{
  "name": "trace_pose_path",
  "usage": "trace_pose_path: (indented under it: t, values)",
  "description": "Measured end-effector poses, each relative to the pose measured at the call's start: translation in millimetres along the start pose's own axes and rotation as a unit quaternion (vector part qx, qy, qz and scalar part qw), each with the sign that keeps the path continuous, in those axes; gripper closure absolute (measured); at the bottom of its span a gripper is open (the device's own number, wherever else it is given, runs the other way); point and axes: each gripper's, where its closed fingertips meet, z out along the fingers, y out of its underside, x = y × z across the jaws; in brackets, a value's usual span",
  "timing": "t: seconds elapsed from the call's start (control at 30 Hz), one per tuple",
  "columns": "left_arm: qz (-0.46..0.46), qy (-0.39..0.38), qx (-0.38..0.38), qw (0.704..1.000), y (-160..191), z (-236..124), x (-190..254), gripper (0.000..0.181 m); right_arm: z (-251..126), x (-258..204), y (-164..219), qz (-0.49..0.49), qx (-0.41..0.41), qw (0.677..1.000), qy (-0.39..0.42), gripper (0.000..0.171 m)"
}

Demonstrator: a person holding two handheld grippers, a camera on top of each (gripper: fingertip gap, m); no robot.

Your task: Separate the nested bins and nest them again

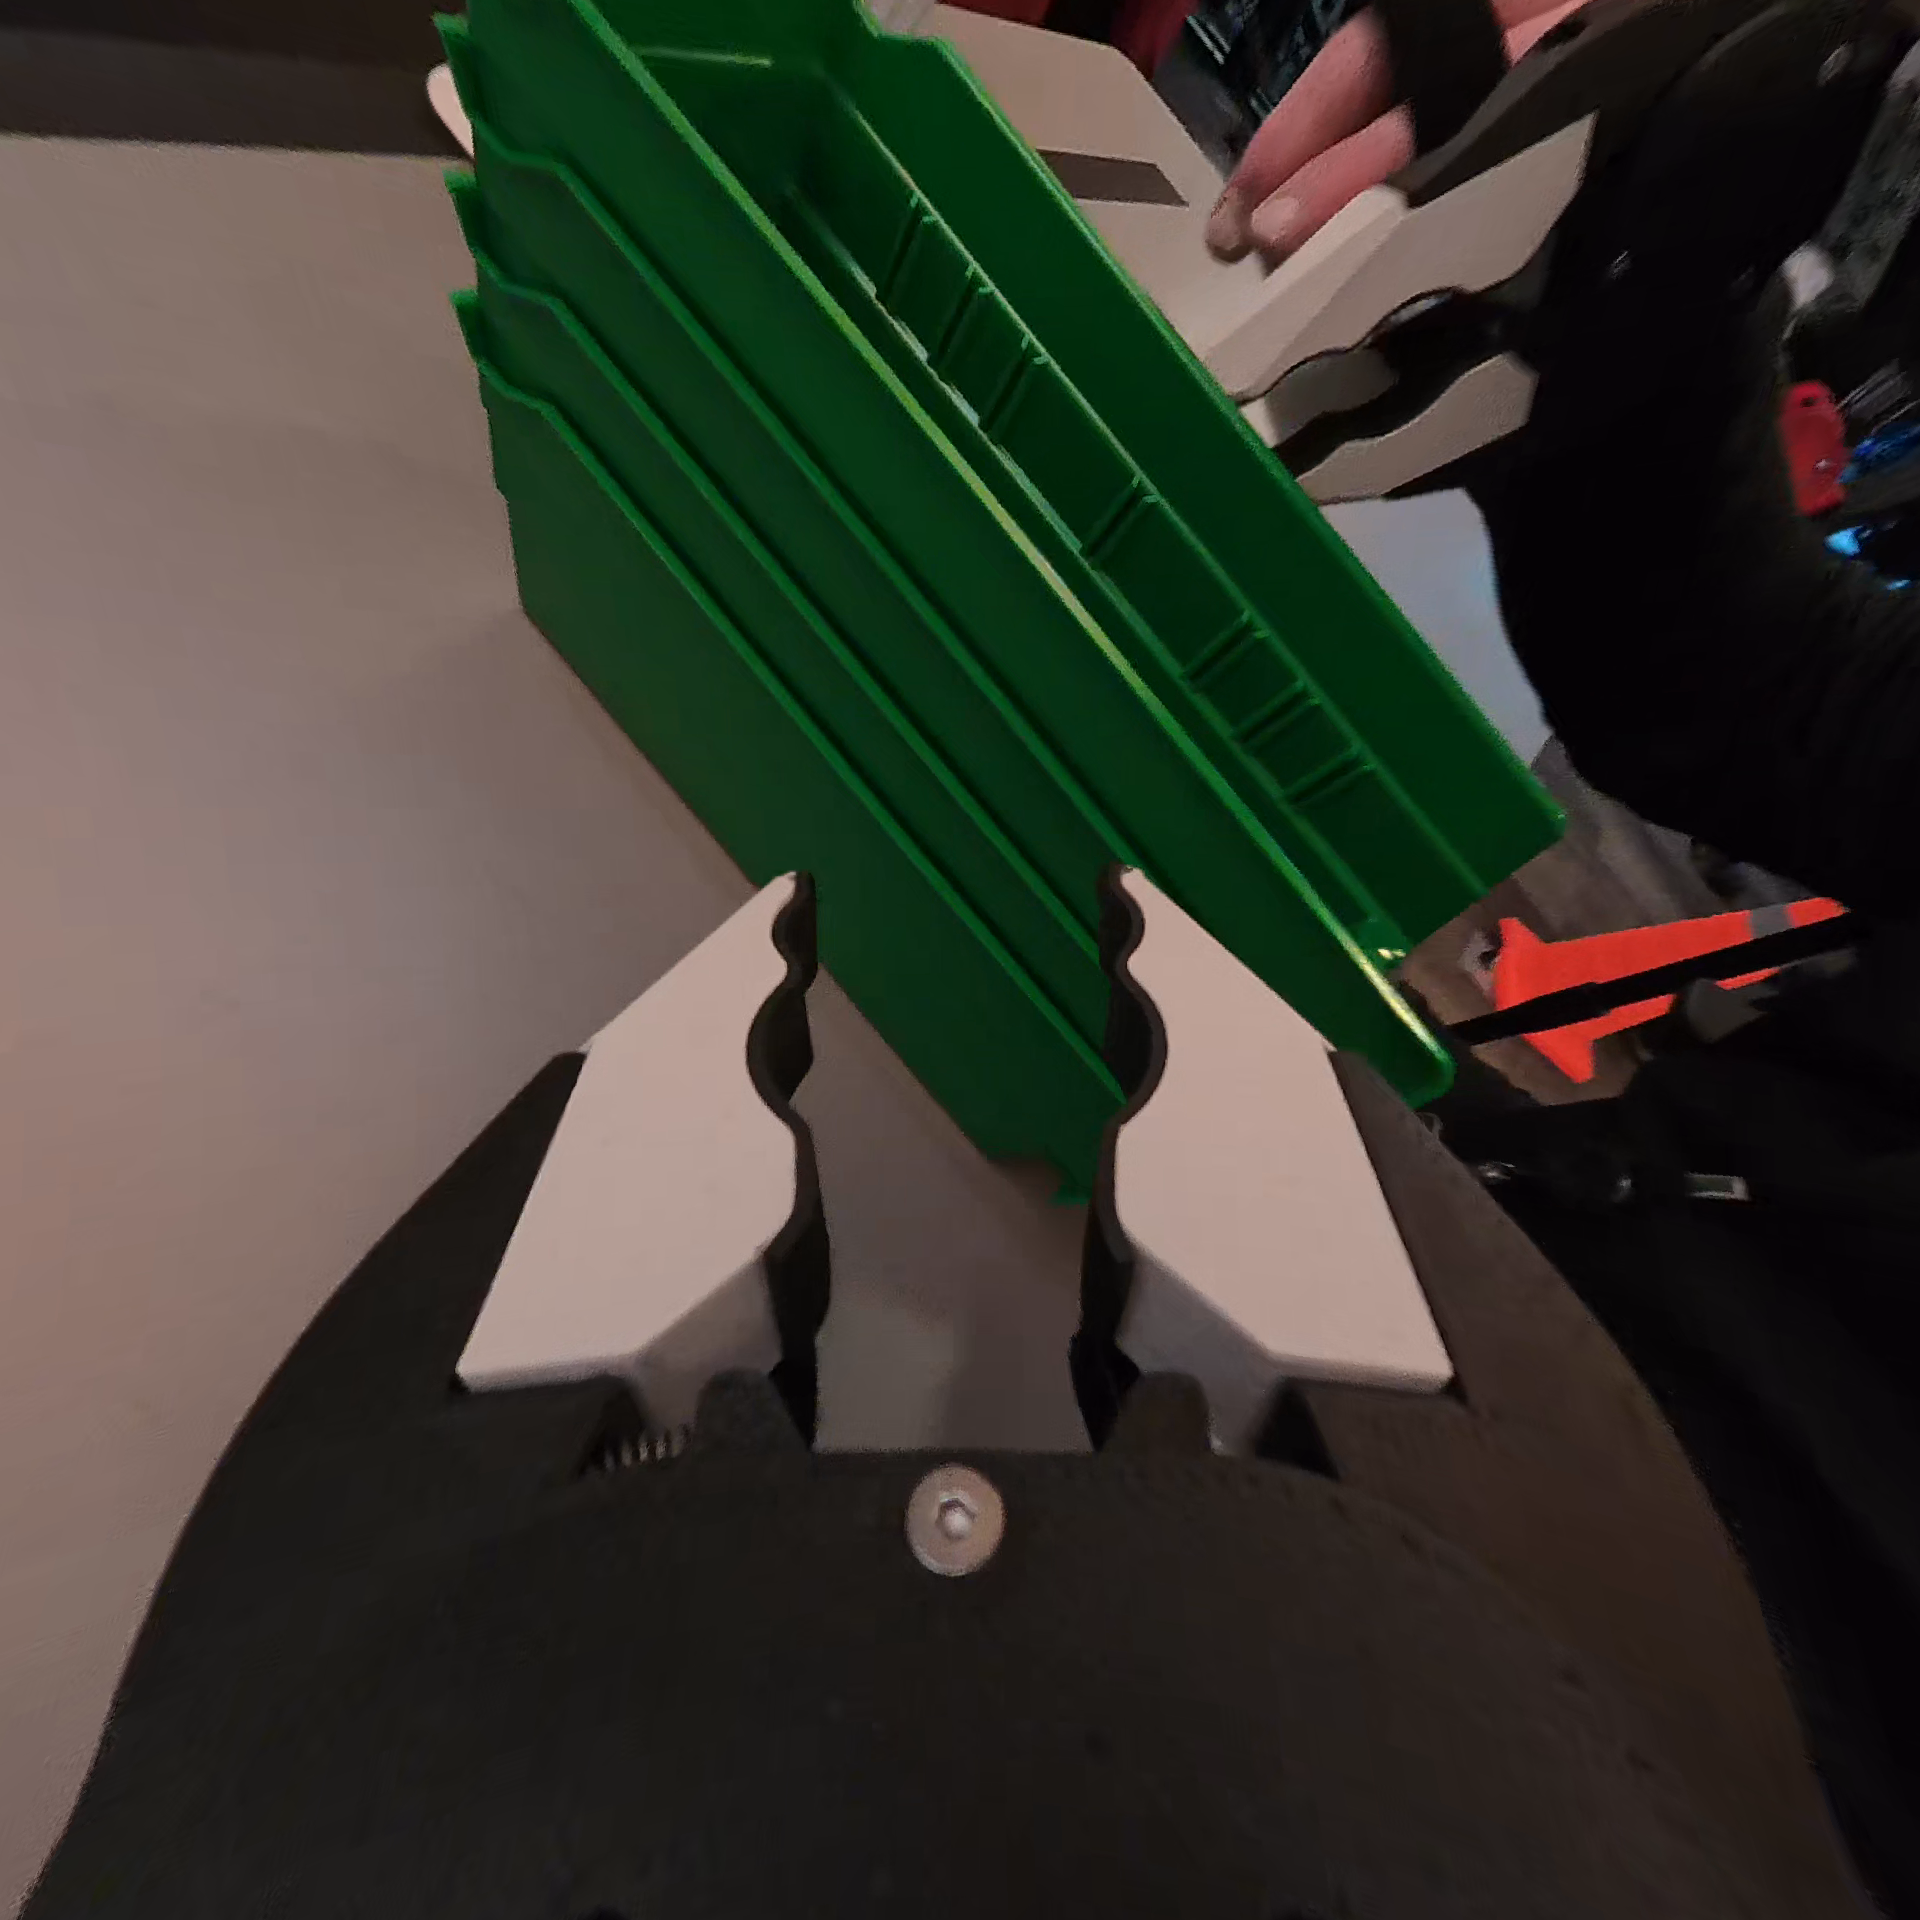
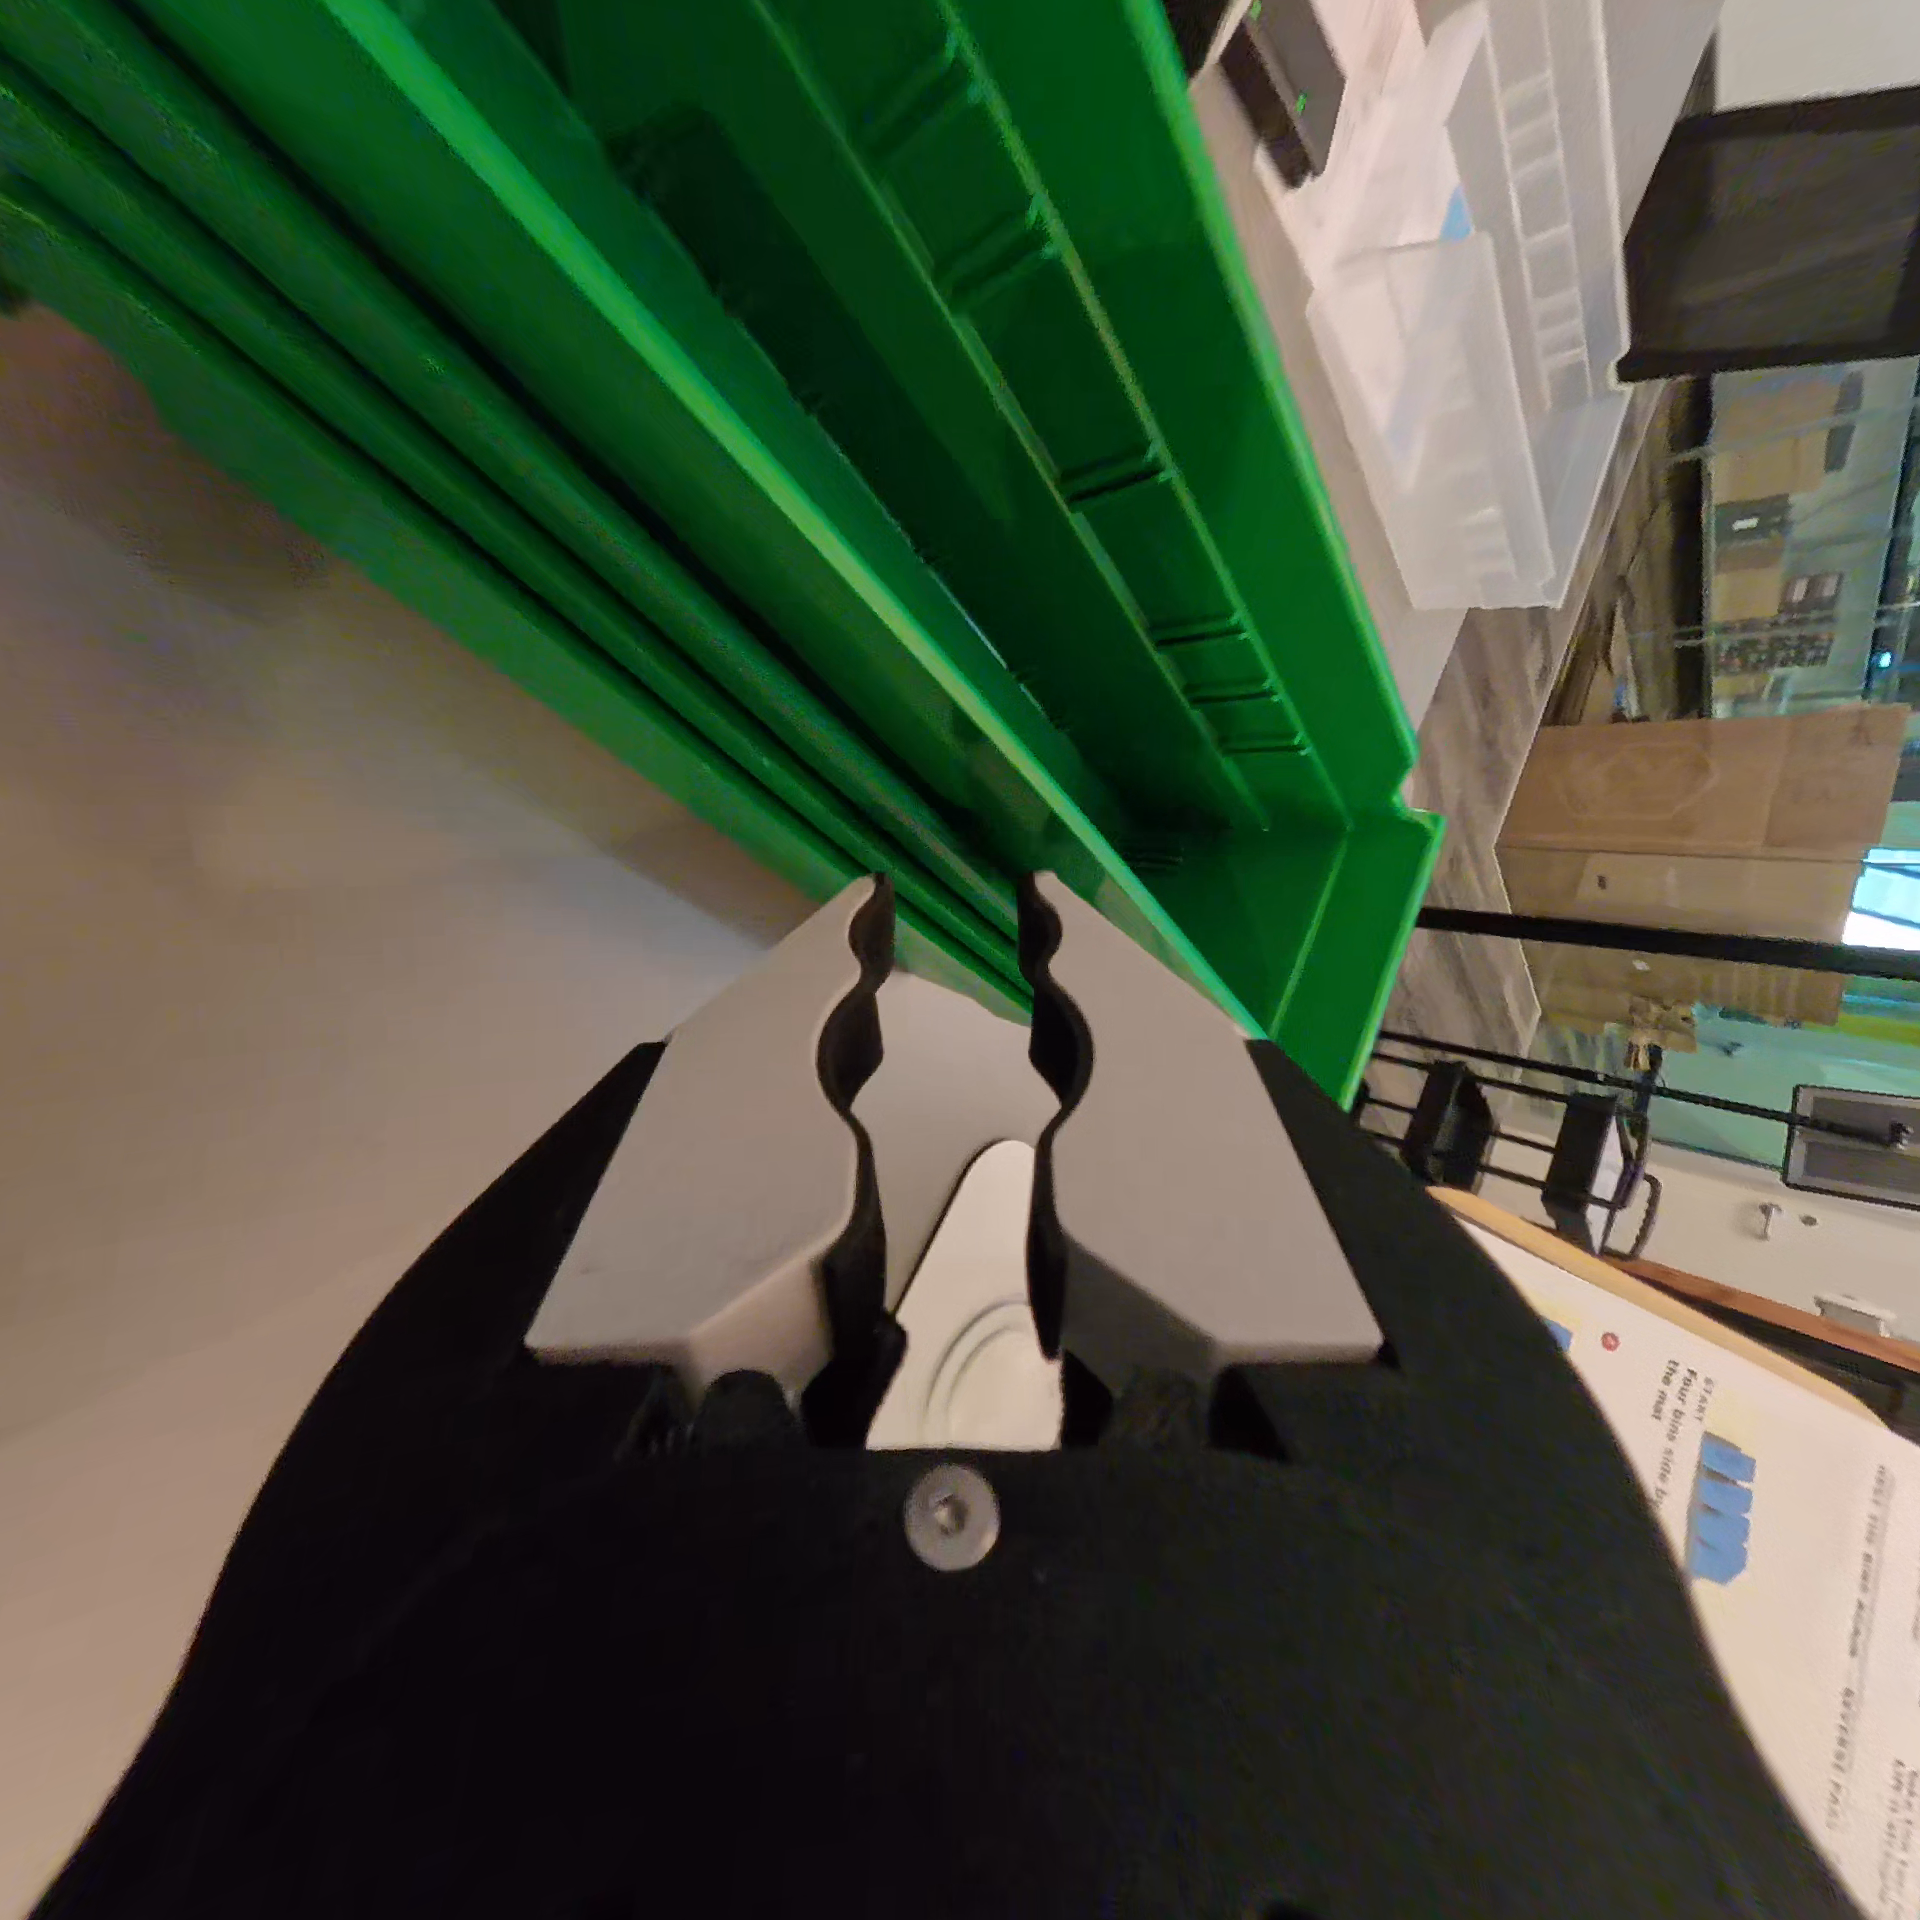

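Note:
A stack of several nested green bins [image 1: 831,623] is held tilted above the beige table [image 1: 208,727]. My left gripper [image 1: 956,894] is shut on the lower bins' walls at the stack's near end. The right gripper [image 1: 1273,410] shows at the upper right of the left wrist view, at the stack's far side, with a person's hand [image 1: 1309,156] on it. In the right wrist view the bins [image 2: 623,416] fill the upper left, and my right gripper [image 2: 954,894] is shut on the rims of the lower bins. The top bin's ribbed inside faces the camera.
An orange part [image 1: 1621,977] shows at the right past the bins. In the right wrist view, clear plastic boxes [image 2: 1455,364], a dark screen [image 2: 1787,229] and a cardboard box [image 2: 1704,800] stand beyond the table. A printed sheet [image 2: 1766,1558] lies at the lower right.

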Motion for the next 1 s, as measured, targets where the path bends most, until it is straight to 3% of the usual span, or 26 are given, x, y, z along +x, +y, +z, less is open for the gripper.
trace_pose_path:
  t: [0.17,0.37,0.6,0.83,1.0]
  values:
    - [0.083,0.004,0.012,0.996,-10.3,7.3,-2.8,0.116,-27.9,24.6,-14.6,0.007,0.043,0.998,0.055,0.152]
    - [0.108,0.038,0.007,0.993,-18.8,17.4,1.4,0.118,-18.7,24.8,-31.1,-0.029,0.054,0.996,0.07,0.153]
    - [0.107,0.054,0.012,0.993,-20.1,20.5,1.1,0.119,-22.4,23.7,-23.7,-0.065,0.014,0.998,0.022,0.145]
    - [0.117,0.052,0.002,0.992,-16.2,25.0,-2.8,0.117,-9.4,18.4,-26.2,-0.074,0.014,0.997,0.015,0.148]
    - [0.09,0.061,0.017,0.994,-15.0,15.9,1.1,0.112,-21.9,20.9,-28.1,-0.065,0.003,0.997,-0.043,0.121]
